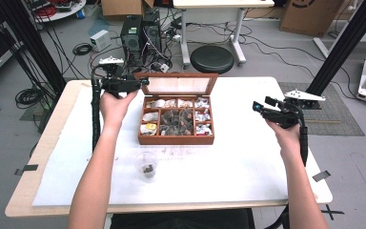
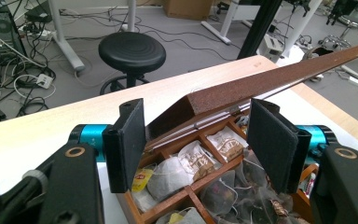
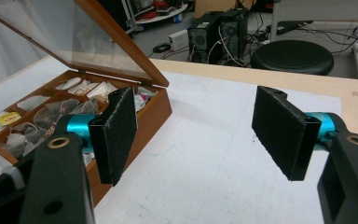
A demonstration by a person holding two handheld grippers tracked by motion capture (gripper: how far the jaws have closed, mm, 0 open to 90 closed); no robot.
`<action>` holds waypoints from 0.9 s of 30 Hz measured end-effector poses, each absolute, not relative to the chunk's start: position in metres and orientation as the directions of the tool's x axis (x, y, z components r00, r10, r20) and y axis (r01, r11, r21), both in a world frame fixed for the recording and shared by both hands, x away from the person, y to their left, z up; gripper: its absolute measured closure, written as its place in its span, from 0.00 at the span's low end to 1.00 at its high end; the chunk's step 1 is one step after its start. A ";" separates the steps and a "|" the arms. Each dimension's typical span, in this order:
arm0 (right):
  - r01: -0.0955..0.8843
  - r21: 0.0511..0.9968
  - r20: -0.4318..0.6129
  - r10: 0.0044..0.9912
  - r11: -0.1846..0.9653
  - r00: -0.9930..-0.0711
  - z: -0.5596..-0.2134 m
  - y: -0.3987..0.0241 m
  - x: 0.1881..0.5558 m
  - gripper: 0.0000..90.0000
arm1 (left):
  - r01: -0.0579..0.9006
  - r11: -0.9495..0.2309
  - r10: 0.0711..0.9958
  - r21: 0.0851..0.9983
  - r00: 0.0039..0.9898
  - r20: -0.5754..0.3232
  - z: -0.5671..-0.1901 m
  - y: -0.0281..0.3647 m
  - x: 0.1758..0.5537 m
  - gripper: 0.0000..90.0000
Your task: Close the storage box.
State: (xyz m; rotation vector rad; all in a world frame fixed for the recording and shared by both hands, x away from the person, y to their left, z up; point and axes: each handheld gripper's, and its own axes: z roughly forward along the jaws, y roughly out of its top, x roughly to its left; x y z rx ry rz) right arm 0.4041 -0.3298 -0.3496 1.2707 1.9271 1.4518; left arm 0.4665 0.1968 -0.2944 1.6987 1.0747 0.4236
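Note:
A wooden tea box (image 1: 176, 139) stands mid-table, its compartments holding several tea bags (image 2: 193, 161). Its glass lid (image 1: 181, 85) is raised and leans back. My left gripper (image 1: 144, 82) hovers at the lid's left corner, open. In the left gripper view that lid corner (image 2: 200, 100) lies in the gap between the wide pads (image 2: 129, 140), touching neither. My right gripper (image 1: 259, 106) is held open above the white sheet to the right of the box, nothing between its jaws. In the right gripper view the box (image 3: 142, 112) sits to the left, beyond the left pad (image 3: 116, 133).
A clear plastic cup (image 1: 147, 167) with something dark inside stands in front of the box. A white sheet (image 1: 248, 157) covers the table. Beyond the far edge are a black stool (image 1: 212, 58), computer towers (image 1: 140, 31), cables and black frame posts (image 1: 348, 40).

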 end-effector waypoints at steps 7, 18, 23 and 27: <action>0.419 0.907 0.192 0.847 0.039 -0.495 -0.351 -0.331 0.404 0.35 | 0.456 -0.041 0.813 0.889 0.532 -0.236 -0.299 0.197 0.459 0.42; 0.422 0.906 0.185 0.853 0.044 -0.488 -0.351 -0.329 0.404 0.35 | 0.495 -0.008 0.792 0.869 0.534 -0.297 -0.310 0.201 0.446 0.41; 0.422 0.905 0.182 0.852 0.050 -0.491 -0.352 -0.328 0.404 0.35 | 0.503 -0.007 0.784 0.864 0.539 -0.307 -0.316 0.202 0.440 0.41; 0.425 0.904 0.182 0.853 0.051 -0.489 -0.353 -0.327 0.404 0.35 | 0.523 0.014 0.764 0.852 0.544 -0.347 -0.323 0.206 0.436 0.41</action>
